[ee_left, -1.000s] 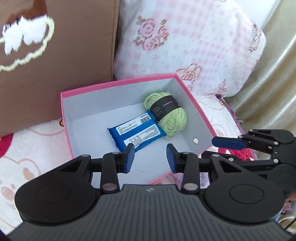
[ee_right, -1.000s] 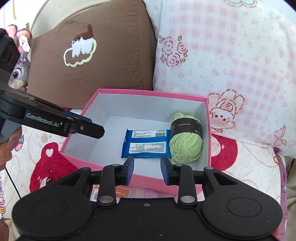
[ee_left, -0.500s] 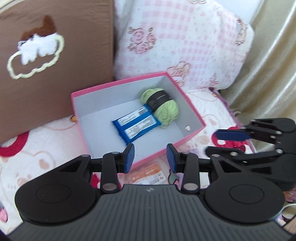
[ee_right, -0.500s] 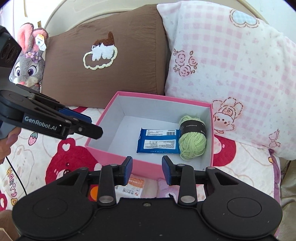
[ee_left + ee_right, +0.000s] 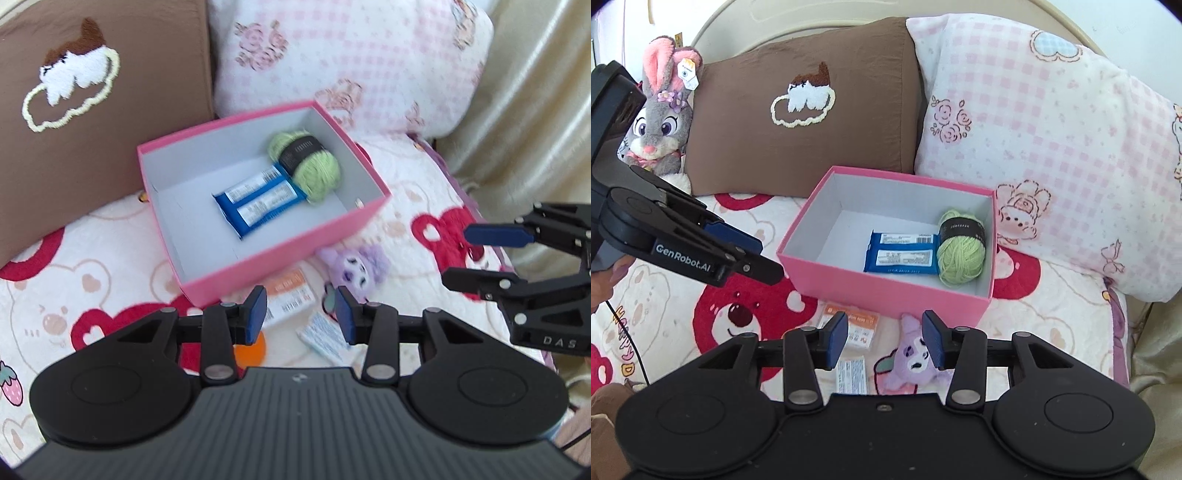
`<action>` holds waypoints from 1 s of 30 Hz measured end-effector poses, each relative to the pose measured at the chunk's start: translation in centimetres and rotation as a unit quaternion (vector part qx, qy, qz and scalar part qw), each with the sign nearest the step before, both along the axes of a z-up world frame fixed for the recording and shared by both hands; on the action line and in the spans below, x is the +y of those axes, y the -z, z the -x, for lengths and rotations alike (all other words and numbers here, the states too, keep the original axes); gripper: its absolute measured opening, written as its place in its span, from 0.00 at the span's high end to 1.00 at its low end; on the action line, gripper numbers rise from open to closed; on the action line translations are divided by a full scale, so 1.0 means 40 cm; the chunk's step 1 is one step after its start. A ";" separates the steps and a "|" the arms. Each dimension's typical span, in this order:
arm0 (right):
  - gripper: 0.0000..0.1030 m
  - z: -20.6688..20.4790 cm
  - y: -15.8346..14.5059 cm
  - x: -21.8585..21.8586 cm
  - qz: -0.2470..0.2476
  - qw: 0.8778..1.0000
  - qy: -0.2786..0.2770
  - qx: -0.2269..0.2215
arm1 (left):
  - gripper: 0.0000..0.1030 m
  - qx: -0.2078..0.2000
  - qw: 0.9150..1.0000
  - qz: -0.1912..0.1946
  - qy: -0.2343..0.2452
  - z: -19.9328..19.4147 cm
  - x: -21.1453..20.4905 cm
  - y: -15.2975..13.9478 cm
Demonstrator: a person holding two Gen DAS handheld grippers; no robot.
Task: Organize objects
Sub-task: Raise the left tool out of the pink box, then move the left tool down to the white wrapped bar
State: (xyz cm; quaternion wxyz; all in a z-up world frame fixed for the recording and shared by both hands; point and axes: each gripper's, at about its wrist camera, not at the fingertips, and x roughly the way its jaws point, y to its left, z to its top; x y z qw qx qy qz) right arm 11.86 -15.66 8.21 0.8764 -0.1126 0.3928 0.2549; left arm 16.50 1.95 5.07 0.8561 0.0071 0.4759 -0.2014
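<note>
A: Start with the big things. The bed cover [image 5: 1052, 306] is soft and quilted, and the pink box [image 5: 886, 291] sits on it right against the brown pillow [image 5: 798, 122] and the checked pillow [image 5: 1052, 122]. What worries you?

B: The box first. It rests on padding, so I judge a nudge to its near wall could tip or slide it. Inside lie the blue packet [image 5: 901, 254] and, touching it, the yarn [image 5: 961, 251]; both could shift.

A: And what is left outside?

B: Just in front of the box: the purple plush [image 5: 912, 354], the orange packet [image 5: 855, 326] and a small white sachet [image 5: 851, 374], close together. Grabbing one may drag a neighbour along.

A: The grippers?

B: The right gripper [image 5: 884, 339] has just been opening its jaws; they stand apart with nothing between them, hovering over the plush and packets. The left gripper [image 5: 299, 314] has also just been opening, is likewise spread and empty, above the same cluster.

A: So both hang over one spot.

B: Yes, and that is my main fear: they are near each other and could knock together if both descend at once. The flat sachet is the hardest, I think; fingers may pinch the cover instead
</note>
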 end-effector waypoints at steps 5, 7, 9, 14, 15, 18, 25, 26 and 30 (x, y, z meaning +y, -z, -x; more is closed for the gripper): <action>0.46 0.039 0.000 -0.004 0.006 1.000 -0.001 -0.001 | 0.60 -0.014 0.999 -0.035 0.002 0.048 -0.028 0.010; 0.45 0.055 0.003 -0.005 0.011 1.000 0.005 -0.004 | 0.60 -0.014 0.999 -0.031 0.008 0.061 -0.036 0.015; 0.42 0.068 0.005 -0.007 0.011 1.000 0.007 -0.004 | 0.60 -0.002 1.000 -0.022 0.014 0.069 -0.038 0.025; 0.34 0.091 0.017 -0.019 0.015 1.000 0.003 -0.002 | 0.56 0.010 0.999 -0.032 0.028 0.094 -0.045 0.046; 0.32 0.095 0.020 -0.021 0.016 1.000 0.002 -0.003 | 0.55 0.012 0.999 -0.034 0.033 0.100 -0.045 0.049; 0.27 0.109 0.030 -0.026 0.015 1.000 -0.005 -0.007 | 0.51 0.018 0.998 -0.035 0.038 0.113 -0.043 0.060; 0.20 0.147 0.050 -0.048 -0.018 0.999 -0.027 -0.019 | 0.45 0.025 0.998 -0.024 0.049 0.127 -0.042 0.081; 0.20 0.149 0.053 -0.050 -0.023 0.999 -0.028 -0.020 | 0.44 0.025 0.998 -0.021 0.051 0.128 -0.044 0.085; 0.20 0.163 0.068 -0.030 -0.017 0.999 -0.035 -0.035 | 0.41 0.029 0.998 0.002 0.047 0.125 -0.050 0.107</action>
